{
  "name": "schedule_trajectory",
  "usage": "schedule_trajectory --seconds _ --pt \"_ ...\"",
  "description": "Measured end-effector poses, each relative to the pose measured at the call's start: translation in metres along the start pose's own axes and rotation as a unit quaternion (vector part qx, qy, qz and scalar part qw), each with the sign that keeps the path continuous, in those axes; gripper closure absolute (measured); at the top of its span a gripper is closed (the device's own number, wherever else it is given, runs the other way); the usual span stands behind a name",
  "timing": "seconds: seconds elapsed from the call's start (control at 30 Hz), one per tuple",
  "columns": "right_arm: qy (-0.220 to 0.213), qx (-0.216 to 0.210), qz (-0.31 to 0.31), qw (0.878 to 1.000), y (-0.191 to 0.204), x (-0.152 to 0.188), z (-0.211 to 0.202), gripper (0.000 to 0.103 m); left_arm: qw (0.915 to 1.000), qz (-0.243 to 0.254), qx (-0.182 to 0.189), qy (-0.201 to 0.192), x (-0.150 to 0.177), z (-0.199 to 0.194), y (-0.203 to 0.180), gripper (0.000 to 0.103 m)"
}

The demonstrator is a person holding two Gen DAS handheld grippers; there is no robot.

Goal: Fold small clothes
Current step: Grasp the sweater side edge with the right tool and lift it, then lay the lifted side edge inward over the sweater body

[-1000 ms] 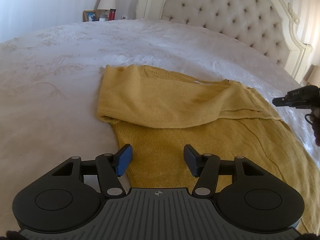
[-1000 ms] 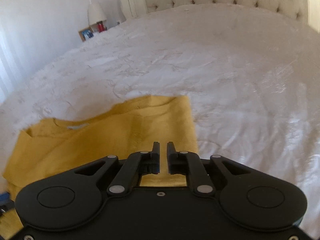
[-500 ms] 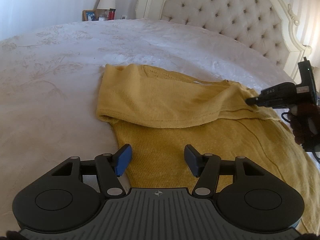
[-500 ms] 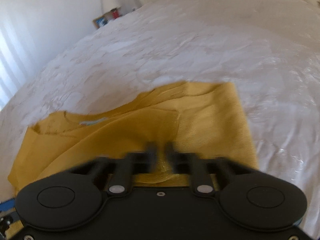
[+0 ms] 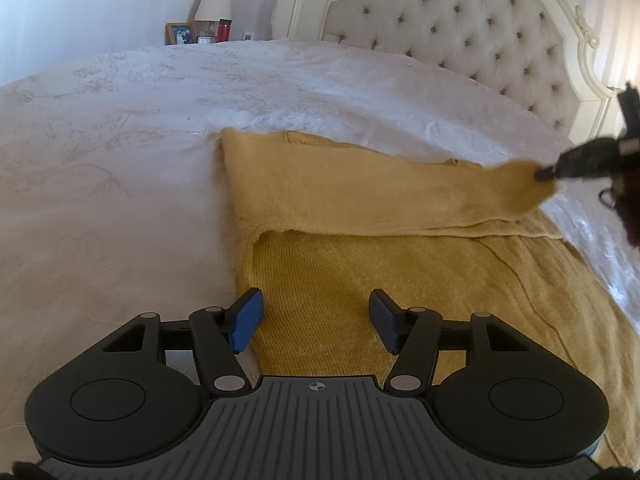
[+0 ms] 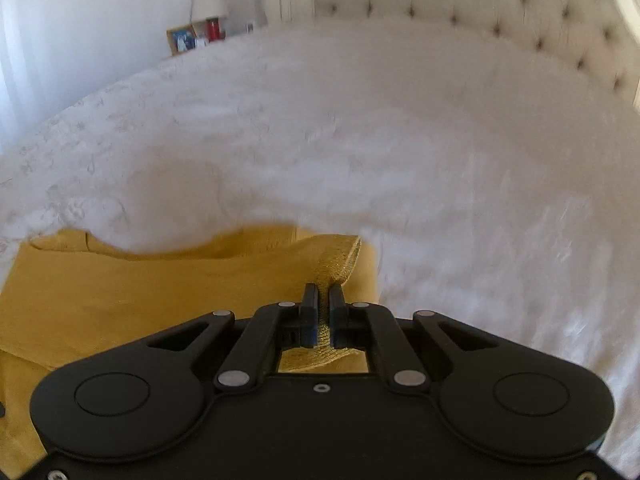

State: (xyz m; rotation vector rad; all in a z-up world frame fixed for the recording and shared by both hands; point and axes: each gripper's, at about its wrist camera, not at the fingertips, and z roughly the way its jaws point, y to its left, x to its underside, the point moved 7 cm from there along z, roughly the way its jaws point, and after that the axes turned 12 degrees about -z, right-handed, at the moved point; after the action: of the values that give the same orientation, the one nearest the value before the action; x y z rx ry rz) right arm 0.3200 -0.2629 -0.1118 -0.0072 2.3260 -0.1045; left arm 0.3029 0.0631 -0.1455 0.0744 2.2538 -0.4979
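A mustard-yellow knitted garment point(image 5: 360, 280) is spread on a bed point(image 5: 140, 140) covered with a white embroidered bedspread. One part of it is folded across the body, and the end of that folded part is raised off the layer below on the right side of the left wrist view. That raised end is pinched by the right tool point(image 6: 323, 300), whose pads are seen pressed together on a tongue of yellow knit in the right wrist view. The left tool point(image 5: 316, 316) is held about half open above the near edge of the garment, nothing being gripped between its blue pads point(image 5: 246, 320). A tufted headboard point(image 5: 460, 24) is seen behind the bed, with a lamp point(image 5: 214, 0) and a picture frame point(image 5: 179, 33) beside it.
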Motion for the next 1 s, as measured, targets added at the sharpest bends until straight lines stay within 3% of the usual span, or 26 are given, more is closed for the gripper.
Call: schedule_trajectory --seconds 0.13,0.27,0.4,0.53,0.67,0.87,1.0 --pt "0.016 0.011 -0.004 1.000 0.002 0.010 0.013 0.091 1.0000 0.000 0.000 0.001 0.000 0.001 0.001 0.046" --pt "0.021 0.035 -0.005 0.999 -0.004 0.010 0.016 0.075 1.0000 0.000 0.000 0.001 0.000 0.000 0.001 0.046" --pt "-0.005 0.073 0.006 0.997 -0.013 0.013 0.002 0.062 1.0000 0.000 -0.002 0.000 -0.001 -0.002 0.001 0.046" --pt "-0.036 0.044 0.011 0.998 -0.005 0.015 -0.003 0.062 0.9998 0.000 -0.008 -0.017 -0.011 -0.012 -0.002 0.045" --pt "-0.026 0.016 0.004 1.000 0.009 0.025 0.013 0.062 0.9990 -0.001 -0.028 -0.035 -0.034 -0.010 -0.009 0.043" --pt "-0.017 0.007 -0.018 1.000 0.026 0.044 0.024 0.057 0.9981 0.015 -0.055 -0.024 -0.067 0.038 -0.020 0.043" --pt "-0.027 0.002 -0.011 1.000 0.026 0.045 0.022 0.055 0.9950 0.030 -0.096 0.001 -0.062 0.068 -0.007 0.043"
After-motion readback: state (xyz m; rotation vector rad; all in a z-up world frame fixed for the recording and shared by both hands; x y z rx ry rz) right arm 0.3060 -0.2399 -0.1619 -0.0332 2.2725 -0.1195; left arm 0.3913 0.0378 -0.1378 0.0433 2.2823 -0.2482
